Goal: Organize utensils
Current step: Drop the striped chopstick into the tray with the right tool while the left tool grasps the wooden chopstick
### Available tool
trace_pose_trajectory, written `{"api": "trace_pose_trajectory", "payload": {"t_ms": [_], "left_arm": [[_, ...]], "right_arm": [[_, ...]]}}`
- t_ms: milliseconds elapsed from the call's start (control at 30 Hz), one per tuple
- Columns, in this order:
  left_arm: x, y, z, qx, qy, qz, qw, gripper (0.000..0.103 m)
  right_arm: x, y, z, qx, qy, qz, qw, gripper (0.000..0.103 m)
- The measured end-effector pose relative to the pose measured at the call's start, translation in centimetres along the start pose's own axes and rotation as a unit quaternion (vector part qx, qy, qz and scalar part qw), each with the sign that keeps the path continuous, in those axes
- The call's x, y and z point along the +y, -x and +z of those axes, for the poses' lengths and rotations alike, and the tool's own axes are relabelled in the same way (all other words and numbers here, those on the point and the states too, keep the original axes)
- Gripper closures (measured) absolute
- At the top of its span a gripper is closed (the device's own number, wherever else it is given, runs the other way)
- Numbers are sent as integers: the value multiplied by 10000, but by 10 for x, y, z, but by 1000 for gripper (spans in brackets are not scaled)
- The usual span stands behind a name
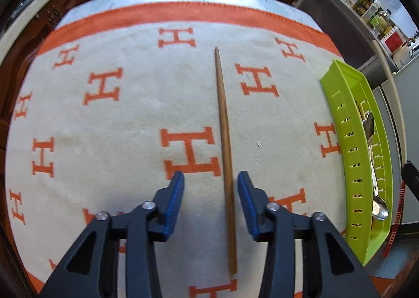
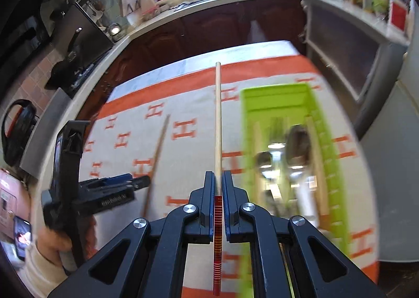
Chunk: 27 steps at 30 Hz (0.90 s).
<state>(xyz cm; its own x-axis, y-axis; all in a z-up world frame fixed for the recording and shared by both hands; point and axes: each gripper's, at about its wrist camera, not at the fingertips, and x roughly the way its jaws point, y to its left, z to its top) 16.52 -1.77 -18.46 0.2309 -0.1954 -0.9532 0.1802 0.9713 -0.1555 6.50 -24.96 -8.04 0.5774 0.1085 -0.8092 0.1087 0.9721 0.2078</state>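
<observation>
Lengthwise: slim tapered wooden chopstick (image 1: 225, 156) on plush blanket (image 1: 117, 120).

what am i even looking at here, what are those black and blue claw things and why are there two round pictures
Those claws are hand-held grippers: a person holds one in each hand, and each carries a wide-angle camera looking forward along its two fingers. That explains the two round pictures.

The left wrist view shows the left gripper pointing down at a table covered by a cream and orange cloth with H letters. A brown wooden chopstick lies on the cloth between its blue pads, which stand apart and do not press it.

The right wrist view shows the right gripper shut on a pale chopstick with a red patterned end. This picture is blurred. The person's hand shows at its left edge, holding the left gripper.

A green utensil tray beside the cloth already holds spoons.
</observation>
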Motion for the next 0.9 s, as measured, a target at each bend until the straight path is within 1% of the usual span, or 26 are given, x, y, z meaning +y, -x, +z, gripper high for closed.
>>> {"api": "trace_pose_trajectory", "payload": {"t_ms": [33,67,100,167,233,300,333,367,400,433,467,500,533,567,633,767,900], "left_arm": [[-4,2,2,-123,-69,114,9998,65],[-7,0,3,-106,-118,165,9997,65],[-9,-2,4,-46,-153,203,9997,65],[-15,-4,5,-49,-220,330,9992,65],[-22,-6,5,-54,-393,502,9979,65],[-27,-8,5,-77,-499,600,9969,65],[-28,-8,5,-84,-536,639,9965,66],[-30,-9,6,-77,-560,665,9962,67],[-31,-9,6,-66,-576,668,9961,70],[-32,-9,7,-57,-602,663,9960,74],[-34,-9,7,-52,-640,657,9958,78],[-34,-9,9,-46,-657,653,9957,84],[-36,-9,9,-31,-696,645,9955,90],[-36,-9,9,-18,-709,644,9954,91],[-40,-12,11,17,-766,662,9949,96],[-40,-9,9,43,-772,669,9948,99],[-34,-11,14,112,-648,543,9964,99]], "right_arm": [[-6,3,-1,-16,72,-151,9999,98],[-12,4,-2,3,133,-302,9995,98],[-18,4,-3,43,151,-372,9992,98],[-28,2,-7,134,157,-500,9985,98],[-37,-4,-14,296,210,-588,9976,98],[-40,-14,-18,393,201,-700,9966,97],[-42,-16,-19,403,186,-751,9962,95],[-45,-18,-23,375,138,-790,9961,91],[-47,-15,-26,341,46,-822,9960,85],[-49,-13,-28,319,-14,-780,9964,82],[-48,-9,-31,280,-73,-695,9972,78],[-46,-3,-34,234,-95,-631,9977,77],[-43,5,-36,172,-83,-652,9977,76],[-42,12,-37,120,-83,-714,9973,76],[-44,30,-38,-43,-170,-807,9966,76],[-50,64,-40,-266,-494,-749,9956,76],[-54,93,-46,-463,-553,-905,9933,76]]}}
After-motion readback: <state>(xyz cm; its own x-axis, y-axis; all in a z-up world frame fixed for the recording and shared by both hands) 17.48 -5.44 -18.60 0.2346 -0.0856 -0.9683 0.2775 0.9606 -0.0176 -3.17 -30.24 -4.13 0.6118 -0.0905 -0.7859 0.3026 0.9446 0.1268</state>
